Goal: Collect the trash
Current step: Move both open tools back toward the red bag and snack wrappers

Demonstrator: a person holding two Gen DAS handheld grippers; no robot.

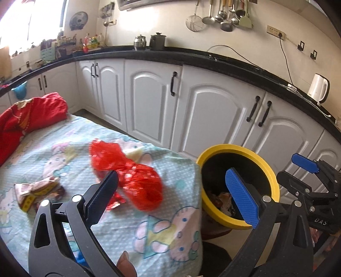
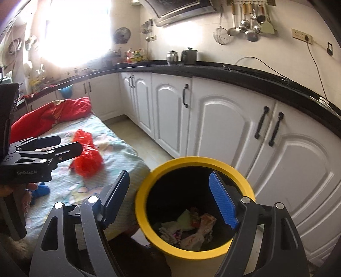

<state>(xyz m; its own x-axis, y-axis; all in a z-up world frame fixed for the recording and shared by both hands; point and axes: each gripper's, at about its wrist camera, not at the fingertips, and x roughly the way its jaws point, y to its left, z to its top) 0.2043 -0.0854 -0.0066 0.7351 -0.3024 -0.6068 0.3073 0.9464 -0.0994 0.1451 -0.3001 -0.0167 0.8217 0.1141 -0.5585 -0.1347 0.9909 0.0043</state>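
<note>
The left gripper (image 1: 170, 191), jaws spread and empty, was nearer the red plastic bag (image 1: 130, 176), at frame centre, long axis running upper-left to lower-right. The right gripper (image 2: 170, 196), also spread, hung over the yellow-rimmed bin (image 2: 145, 198).

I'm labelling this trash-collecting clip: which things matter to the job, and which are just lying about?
Job:
red plastic bag
crumpled wrappers
yellow-rimmed bin, trash already inside
left claw, open
right claw, open

Lying about:
red blanket
patterned sheet
white kettle
hanging utensils
</note>
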